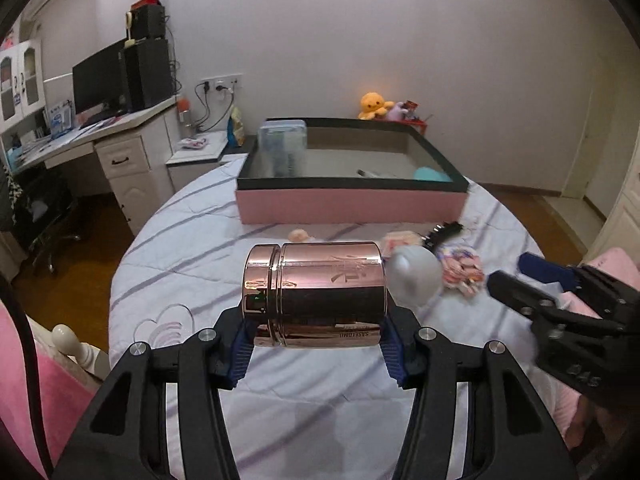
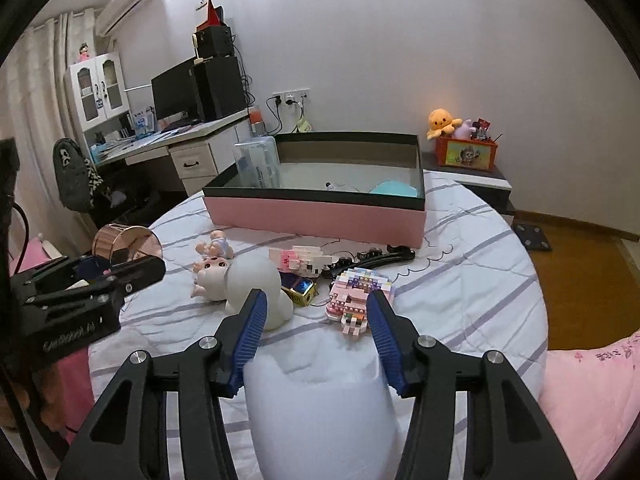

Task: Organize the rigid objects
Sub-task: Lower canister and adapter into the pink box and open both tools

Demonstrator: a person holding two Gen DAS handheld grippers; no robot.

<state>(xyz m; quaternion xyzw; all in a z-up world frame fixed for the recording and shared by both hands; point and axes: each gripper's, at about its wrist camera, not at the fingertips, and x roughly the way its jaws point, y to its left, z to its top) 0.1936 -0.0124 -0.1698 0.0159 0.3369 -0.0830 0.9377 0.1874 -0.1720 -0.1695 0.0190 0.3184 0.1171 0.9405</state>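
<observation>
Two loads are up at once: the left gripper [image 1: 316,344] clamps a rose-gold metal canister [image 1: 314,294] lying sideways by its two ends, clear above the bed [image 1: 192,248], and the right gripper [image 2: 316,344] grasps a white rounded toy [image 2: 320,408] between its blue pads. Both likely belong in the pink box [image 1: 352,202] at the far end of the bed. Carry the slick canister level, clear the dark rim, lower it onto bare floor beside the blue item [image 1: 430,174], then release

White wall [image 1: 360,20], desk [image 1: 120,128], wooden floor [image 2: 580,272]
</observation>
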